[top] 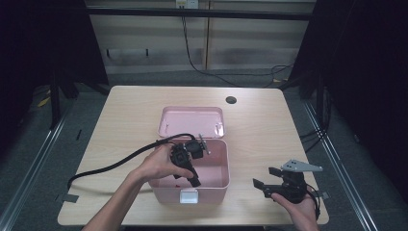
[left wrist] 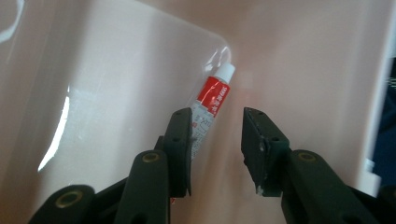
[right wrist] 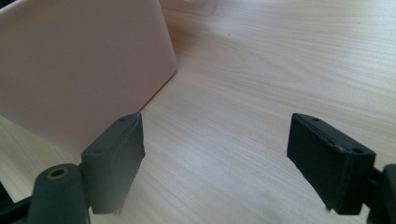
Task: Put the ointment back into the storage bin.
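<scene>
- Where the frame's lower right lies, the right gripper (top: 266, 182) is held spread over the table (top: 260, 125).
- At centre, the left gripper (left wrist: 217, 140) is lowered, parted, into the pink box (top: 219, 185).
- Beyond, a red-and-white tube (left wrist: 212, 100) is seen beside its left jaw.

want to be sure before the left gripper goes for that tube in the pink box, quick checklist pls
1. Pink box open, lid lying behind it: ok.
2. Left gripper inside the box, jaws apart: ok.
3. Tube centred between the jaws: not ok, it sits beside one jaw, off to the side.
4. Tube free of the box wall: cannot tell.
5. Right gripper out of the way, on the table beside the box, open and holding nothing: ok.
</scene>
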### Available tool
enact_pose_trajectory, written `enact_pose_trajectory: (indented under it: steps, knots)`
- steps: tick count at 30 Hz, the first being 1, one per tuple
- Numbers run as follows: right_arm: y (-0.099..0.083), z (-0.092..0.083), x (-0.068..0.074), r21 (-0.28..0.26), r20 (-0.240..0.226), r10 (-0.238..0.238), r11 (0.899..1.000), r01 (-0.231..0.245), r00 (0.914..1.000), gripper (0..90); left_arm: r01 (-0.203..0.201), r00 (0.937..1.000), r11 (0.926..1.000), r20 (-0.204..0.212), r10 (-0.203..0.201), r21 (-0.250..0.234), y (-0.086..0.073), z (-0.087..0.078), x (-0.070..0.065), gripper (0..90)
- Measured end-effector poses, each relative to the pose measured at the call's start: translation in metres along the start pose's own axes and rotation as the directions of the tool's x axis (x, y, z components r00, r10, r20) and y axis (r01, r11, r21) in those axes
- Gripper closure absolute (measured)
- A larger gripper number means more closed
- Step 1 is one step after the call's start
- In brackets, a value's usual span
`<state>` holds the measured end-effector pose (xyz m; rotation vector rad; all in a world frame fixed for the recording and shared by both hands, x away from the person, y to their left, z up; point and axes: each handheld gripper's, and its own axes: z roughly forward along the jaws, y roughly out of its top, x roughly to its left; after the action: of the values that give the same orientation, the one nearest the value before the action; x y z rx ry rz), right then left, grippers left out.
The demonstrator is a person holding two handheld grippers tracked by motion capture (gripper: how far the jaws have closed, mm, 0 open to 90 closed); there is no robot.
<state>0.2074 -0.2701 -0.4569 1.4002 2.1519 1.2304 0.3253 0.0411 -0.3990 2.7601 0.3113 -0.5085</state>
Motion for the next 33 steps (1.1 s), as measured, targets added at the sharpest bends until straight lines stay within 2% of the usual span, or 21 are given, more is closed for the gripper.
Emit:
enact_pose_trajectory:
  steps: [4,7,11,13,15,17,20,22,24,32,33]
  knots:
    - [0.000,0.000,0.000,0.001,-0.001,0.001,1.000,-0.001,1.0000,18.7,-0.003,0.9995,1.0000,-0.032,0.003,-0.008,-0.002,-0.009,-0.002,61.6]
    - [0.000,0.000,0.000,0.001,0.000,0.001,1.000,-0.001,1.0000,18.7,0.035,0.9969,0.9990,-0.069,-0.037,-0.030,-0.004,-0.016,-0.004,61.7]
    - [0.000,0.000,0.000,0.000,-0.001,0.000,1.000,0.000,1.0000,18.7,0.018,0.9982,0.9990,-0.055,-0.021,-0.041,-0.006,-0.022,-0.007,60.4]
    - [0.000,0.000,0.000,0.003,0.000,0.001,1.000,-0.001,1.0000,18.7,0.011,0.9978,0.9992,-0.064,-0.014,-0.039,-0.007,-0.025,-0.008,59.7]
    - [0.000,0.000,0.000,0.000,0.000,0.001,1.000,-0.001,1.0000,18.7,0.027,0.9970,0.9981,-0.071,-0.031,-0.055,-0.009,-0.028,-0.010,58.3]
    - [0.000,0.000,0.000,0.001,-0.001,0.000,1.000,0.000,1.0000,18.7,0.011,0.9967,0.9982,-0.080,-0.016,-0.059,-0.010,-0.032,-0.010,57.3]
    - [0.000,0.000,0.000,0.000,0.000,0.000,1.000,0.000,1.0000,18.7,0.005,0.9957,0.9965,-0.092,-0.013,-0.084,-0.013,-0.039,-0.012,57.5]
    - [0.000,0.000,0.000,0.000,0.000,0.000,1.000,0.000,1.0000,18.7,0.001,0.9964,0.9966,-0.085,-0.008,-0.082,-0.016,-0.045,-0.013,57.4]
    - [0.000,0.000,0.000,0.001,0.000,0.001,1.000,-0.001,1.0000,18.7,0.008,0.9959,0.9947,-0.089,-0.017,-0.102,-0.018,-0.047,-0.012,56.5]
    - [0.000,0.000,0.000,0.002,0.001,0.003,1.000,-0.003,1.0000,18.7,0.021,0.9947,0.9913,-0.097,-0.033,-0.130,-0.030,-0.064,-0.012,50.3]
    - [-0.001,0.000,-0.001,0.001,0.002,0.002,1.000,-0.002,1.0000,18.7,0.031,0.9935,0.9886,-0.104,-0.047,-0.147,-0.032,-0.065,-0.013,49.0]
